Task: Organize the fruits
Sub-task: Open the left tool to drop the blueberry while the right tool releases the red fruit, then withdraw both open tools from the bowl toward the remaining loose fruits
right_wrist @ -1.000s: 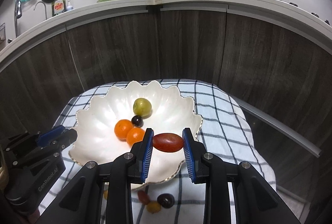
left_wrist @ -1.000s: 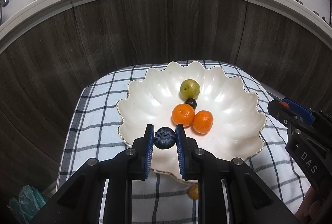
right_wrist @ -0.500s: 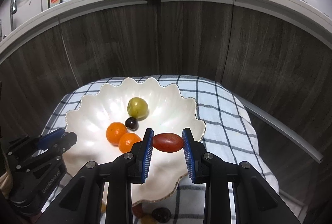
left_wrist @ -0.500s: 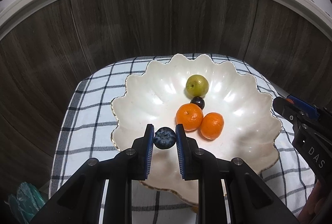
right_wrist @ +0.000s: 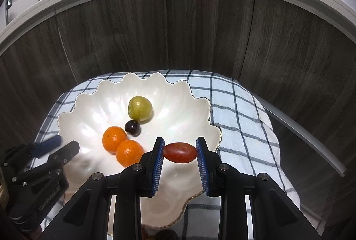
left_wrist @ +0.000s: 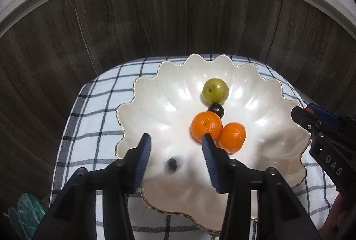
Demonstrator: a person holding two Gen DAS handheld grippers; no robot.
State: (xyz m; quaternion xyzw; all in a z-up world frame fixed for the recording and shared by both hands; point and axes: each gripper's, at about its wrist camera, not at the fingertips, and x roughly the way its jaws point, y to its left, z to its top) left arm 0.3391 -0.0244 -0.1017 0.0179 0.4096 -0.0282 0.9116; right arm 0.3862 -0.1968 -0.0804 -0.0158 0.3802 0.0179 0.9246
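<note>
Blueberry (left_wrist: 172,164), blurred, sits loose on the scalloped white bowl (left_wrist: 155,111) between the left gripper (left_wrist: 176,161) fingers, whose jaws have just been opening and stand apart without touching it; only the left wrist view shows this berry. Right gripper (right_wrist: 180,156) is clamped on a red oval fruit (right_wrist: 180,152) over the bowl's 4 o'clock rim. Two oranges (right_wrist: 122,145), a dark grape (right_wrist: 132,127) and a green fruit (right_wrist: 140,108) cluster mid-bowl on the checked cloth (right_wrist: 240,120)

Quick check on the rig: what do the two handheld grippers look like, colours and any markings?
Both are matte black frames with silver bolts and blue ribbed pads on the jaws. The left gripper shows white lettering on its side in the right view; the right gripper reads "DAS" in the left view.
</note>
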